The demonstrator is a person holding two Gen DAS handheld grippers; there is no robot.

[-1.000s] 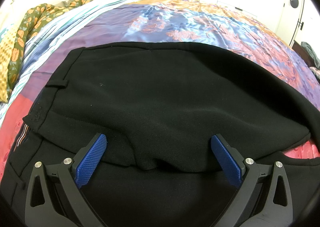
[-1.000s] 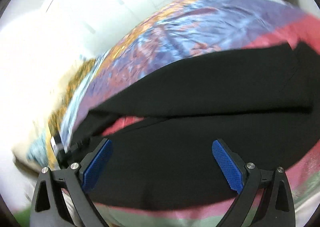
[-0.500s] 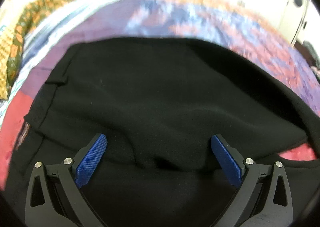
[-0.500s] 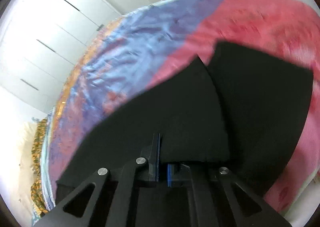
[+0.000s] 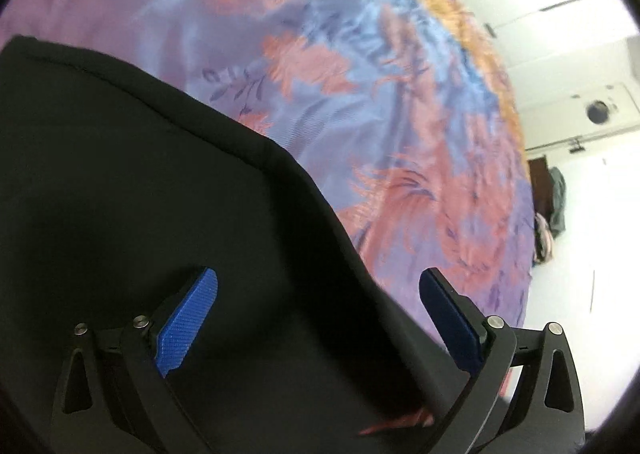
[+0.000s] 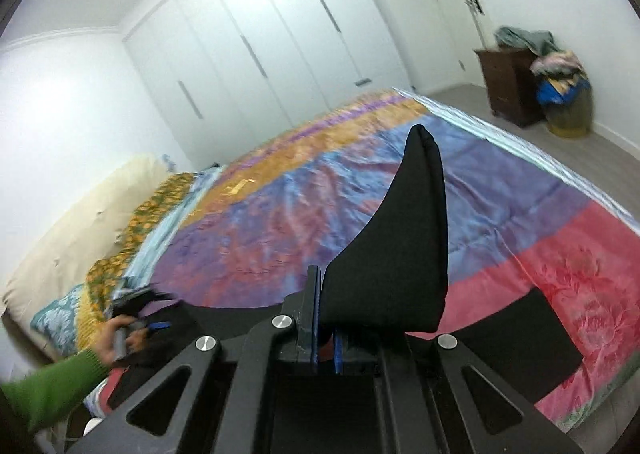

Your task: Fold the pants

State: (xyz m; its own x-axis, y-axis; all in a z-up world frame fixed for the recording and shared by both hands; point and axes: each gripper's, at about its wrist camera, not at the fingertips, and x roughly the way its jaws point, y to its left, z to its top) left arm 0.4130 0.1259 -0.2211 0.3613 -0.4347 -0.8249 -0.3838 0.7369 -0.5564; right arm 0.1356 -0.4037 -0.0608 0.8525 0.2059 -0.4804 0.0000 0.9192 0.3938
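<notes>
From the left wrist view, a bed covered with a shiny bedspread (image 5: 360, 102) in purple, blue and pink fills the scene, and white wardrobe doors (image 5: 540, 6) stand behind its far edge. The black pants (image 5: 140, 182) lie on the bedspread and cover the lower left part. The left gripper (image 5: 318, 314) hangs over the cloth with its blue pads (image 5: 188, 324) spread wide and nothing between them.

From the right wrist view, the same bed reaches to white closet doors (image 6: 256, 38), with a brown cabinet (image 6: 506, 84) in the far corner. The right gripper (image 6: 326, 334) has its jaws pressed together on a fold of the pants (image 6: 404, 254), which rises above the bedspread (image 6: 280, 222). More black cloth lies at the near edge. The person's left hand (image 6: 120, 338) in a green sleeve (image 6: 52, 386) is at the left.
</notes>
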